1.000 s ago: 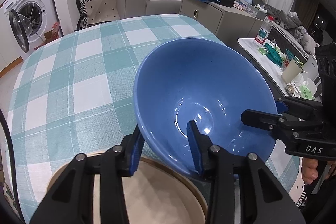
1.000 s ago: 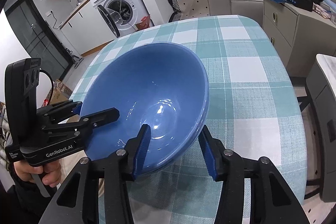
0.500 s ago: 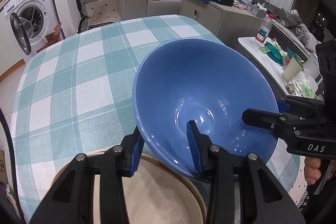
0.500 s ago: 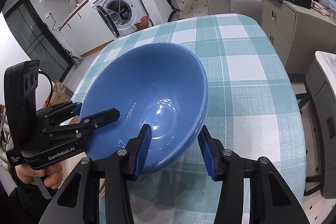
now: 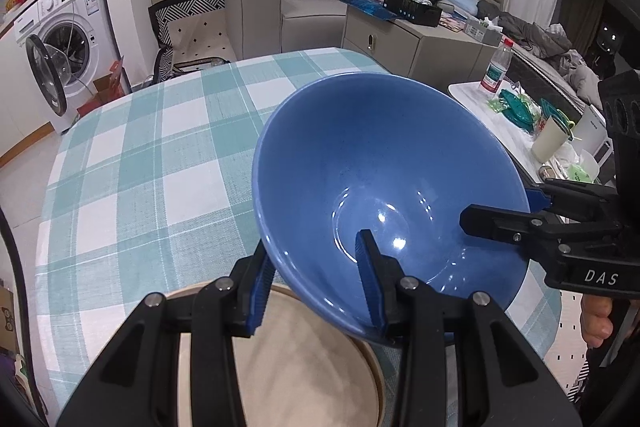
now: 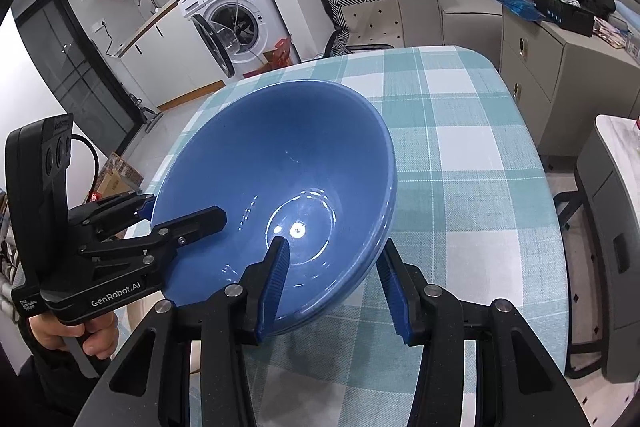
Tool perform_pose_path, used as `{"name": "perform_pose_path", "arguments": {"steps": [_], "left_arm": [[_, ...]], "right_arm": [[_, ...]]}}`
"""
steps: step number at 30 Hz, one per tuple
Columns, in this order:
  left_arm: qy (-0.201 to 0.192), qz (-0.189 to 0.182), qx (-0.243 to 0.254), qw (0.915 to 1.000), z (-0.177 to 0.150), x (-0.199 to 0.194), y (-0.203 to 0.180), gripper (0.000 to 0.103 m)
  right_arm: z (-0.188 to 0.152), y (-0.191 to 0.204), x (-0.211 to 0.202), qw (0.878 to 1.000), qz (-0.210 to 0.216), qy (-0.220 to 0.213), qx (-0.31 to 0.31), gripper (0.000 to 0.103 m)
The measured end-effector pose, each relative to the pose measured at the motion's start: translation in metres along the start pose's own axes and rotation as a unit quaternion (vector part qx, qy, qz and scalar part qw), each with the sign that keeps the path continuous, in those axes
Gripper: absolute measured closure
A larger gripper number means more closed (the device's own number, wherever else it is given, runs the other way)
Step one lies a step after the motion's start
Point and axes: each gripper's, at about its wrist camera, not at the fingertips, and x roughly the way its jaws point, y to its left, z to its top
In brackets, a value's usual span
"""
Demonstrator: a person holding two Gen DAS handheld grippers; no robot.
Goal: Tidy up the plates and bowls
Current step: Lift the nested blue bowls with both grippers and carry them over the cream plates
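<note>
Evidently the blue bowl (image 5: 384, 179) is pinched at opposite rims by the left gripper (image 5: 316, 287) and right gripper (image 6: 336, 287), each part-closed over the wall, so it is carried level above the beige plate (image 5: 304, 359) on the checked table (image 5: 152, 163).

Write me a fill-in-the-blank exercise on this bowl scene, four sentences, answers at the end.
1. The bowl held over the table is coloured ____.
2. Both the left gripper and the right gripper grip the bowl by its ____.
3. The tablecloth has a teal and white ____ pattern.
4. Below the left gripper lies a beige ____ with a darker edge.

Missing words: blue; rim; checked; plate
</note>
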Motion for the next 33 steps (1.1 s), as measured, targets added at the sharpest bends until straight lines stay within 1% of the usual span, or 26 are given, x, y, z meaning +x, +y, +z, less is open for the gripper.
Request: {"name": "perform_pose_path", "arguments": {"steps": [15,33], "left_arm": [[-0.026,0.018,-0.014,0.9994,-0.009,-0.042,0.017,0.064],[-0.047,0.035,-0.052,0.9970,-0.042,-0.076,0.049,0.064]], "right_arm": [[0.000,0.041,-0.017,0.999,0.012,-0.009,-0.033,0.057],[-0.006,0.096,-0.017,0.997,0.032,-0.005,-0.076,0.057]]}}
